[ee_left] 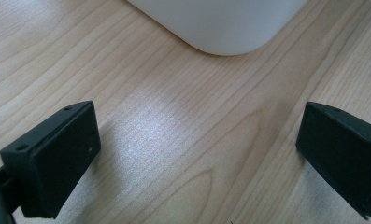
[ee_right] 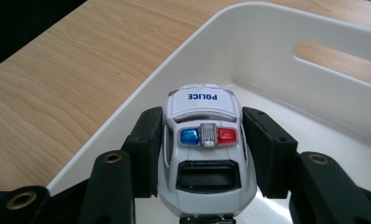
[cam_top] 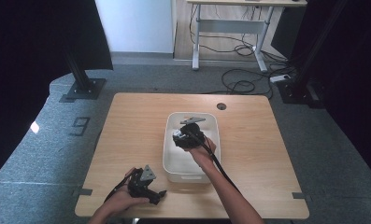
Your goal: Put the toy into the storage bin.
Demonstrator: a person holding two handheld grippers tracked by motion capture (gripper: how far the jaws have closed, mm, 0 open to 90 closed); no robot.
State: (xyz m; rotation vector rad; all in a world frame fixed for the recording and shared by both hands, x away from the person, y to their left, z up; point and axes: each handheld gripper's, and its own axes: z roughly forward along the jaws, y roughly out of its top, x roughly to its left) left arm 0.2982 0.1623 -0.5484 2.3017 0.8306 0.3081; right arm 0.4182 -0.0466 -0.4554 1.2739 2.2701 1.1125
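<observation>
A white toy police car (ee_right: pixel 204 144) with a blue and red light bar sits between the two black jaws of my right gripper (ee_right: pixel 204 140), which is shut on its sides. The car hangs over the inside of a white tray (ee_right: pixel 248 51), near its left wall. From above, the right gripper (cam_top: pixel 185 137) is over the tray (cam_top: pixel 171 161) in the middle of the table. My left gripper (cam_top: pixel 157 196) rests near the table's front edge, left of the tray. Its jaws stand wide apart over bare wood (ee_left: pixel 192 140), nothing between them.
The wooden table (cam_top: pixel 127 121) has a round cable hole (cam_top: pixel 221 106) at the back right. The tray's rounded corner (ee_left: pixel 220 28) lies just ahead of the left gripper. Beyond the table stand a desk frame (cam_top: pixel 230 28) and floor cables (cam_top: pixel 241 84).
</observation>
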